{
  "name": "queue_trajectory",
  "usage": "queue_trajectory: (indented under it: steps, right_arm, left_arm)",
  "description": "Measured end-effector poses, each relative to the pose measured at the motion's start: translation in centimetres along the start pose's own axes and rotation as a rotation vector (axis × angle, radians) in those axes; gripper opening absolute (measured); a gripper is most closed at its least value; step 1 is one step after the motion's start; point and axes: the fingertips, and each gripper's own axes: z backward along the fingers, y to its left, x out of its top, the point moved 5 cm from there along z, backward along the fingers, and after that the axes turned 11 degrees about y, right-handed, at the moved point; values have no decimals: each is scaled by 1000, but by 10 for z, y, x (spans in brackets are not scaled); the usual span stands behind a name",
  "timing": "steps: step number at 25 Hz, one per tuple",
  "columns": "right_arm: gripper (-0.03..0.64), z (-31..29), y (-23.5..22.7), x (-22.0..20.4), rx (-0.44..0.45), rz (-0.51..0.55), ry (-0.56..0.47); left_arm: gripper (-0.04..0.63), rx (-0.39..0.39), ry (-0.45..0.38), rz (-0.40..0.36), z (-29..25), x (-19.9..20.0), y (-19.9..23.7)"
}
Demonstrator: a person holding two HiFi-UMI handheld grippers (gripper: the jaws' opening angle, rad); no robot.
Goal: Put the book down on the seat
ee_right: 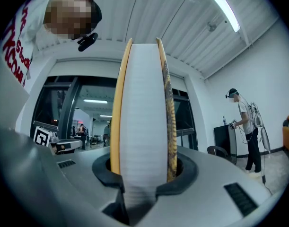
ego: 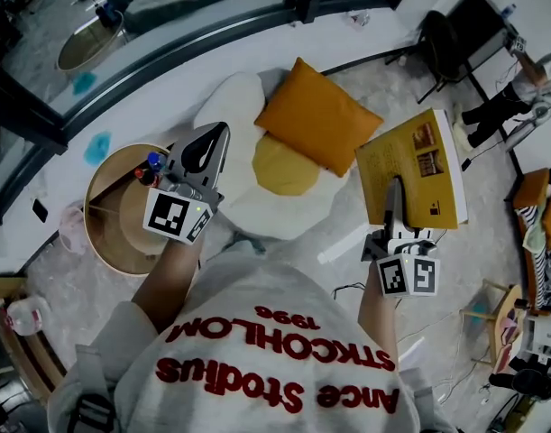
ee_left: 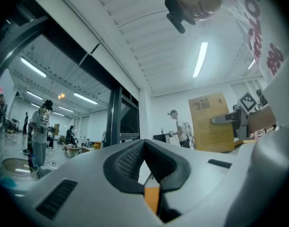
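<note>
Right gripper (ego: 394, 197): your fingers are clamped on the book (ego: 417, 165), one on each cover. In the right gripper view the book (ee_right: 142, 117) stands edge-on between the fingers (ee_right: 182, 176). The white page block faces the camera, with a yellow cover on either side. The right gripper (ee_right: 144, 178) holds it near the lower edge.

Book position: in the air at your right, clear of the seat (ego: 234, 106). In the head view it sits just right of the orange pillow (ego: 318, 115) and over the pale floor (ego: 383, 84). It is not resting on anything. From the left gripper view, the broad yellow cover of the book (ee_left: 208, 122) faces your left side.

Left gripper (ego: 210, 144): the fingers are closed together and hold nothing. In the left gripper view the two dark ribbed fingers (ee_left: 127, 162) meet in a point at the left gripper's (ee_left: 144, 143) tip.

Seat: white and blob-shaped, with a round yellow cushion (ego: 284, 165) at its middle. The orange pillow lies across its upper right. Your left gripper hovers over the seat's left edge.

Surroundings: a round wooden side table (ego: 108, 233) stands left of the seat. Another person (ee_right: 246, 126) stands by a dark cabinet in the background.
</note>
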Motion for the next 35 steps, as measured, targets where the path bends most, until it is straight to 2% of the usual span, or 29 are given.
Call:
queue_trajectory:
  steps: [17,26,35]
  right_arm:
    - [156,-116,33,3,-32,11,5]
    - [156,-140,26,-12,-29,-23,55]
    - [156,-159,-5,-33,30,-62,121]
  left_arm:
    - [14,-72,0,9,-77,-13,105]
    - [14,-72,48,25,-97,-29,116]
    - [14,-26,46,26,-131,-35,105]
